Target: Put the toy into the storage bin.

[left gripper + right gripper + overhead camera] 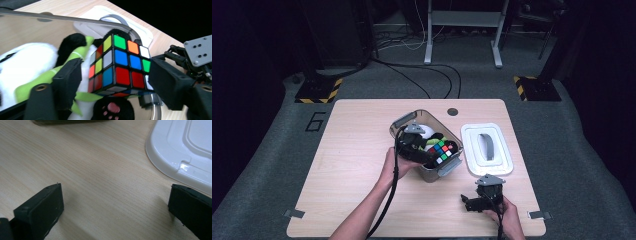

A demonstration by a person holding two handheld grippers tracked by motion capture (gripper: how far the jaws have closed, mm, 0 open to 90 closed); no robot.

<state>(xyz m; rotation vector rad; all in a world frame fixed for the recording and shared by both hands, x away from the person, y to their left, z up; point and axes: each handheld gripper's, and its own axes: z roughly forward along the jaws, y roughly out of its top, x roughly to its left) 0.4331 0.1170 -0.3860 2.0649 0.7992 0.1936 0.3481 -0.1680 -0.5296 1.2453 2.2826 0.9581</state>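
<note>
**Cube going into the bin**

Table (352, 150) first, since it carries everything we use: a pale wooden top with the work gathered right of centre. On it stands the clear storage bin (399, 124), turned at an angle, and we judge it open so that toys can be packed in. Its white lid (507, 167) lies flat just to the right of the bin, handle up, out of the way yet near for closing. Inside the bin a plush panda (27, 62) with green trim fills the far side. Our left gripper (115, 82) reaches over the near right part of the bin, jaws spread either side of the puzzle cube (120, 67); whether they press it we cannot tell. The cube sits atop the panda, within the bin. Our right gripper (473, 202) rests low on the near table, jaws wide apart over bare wood, holding nothing, seemingly waiting beside the lid.
</note>
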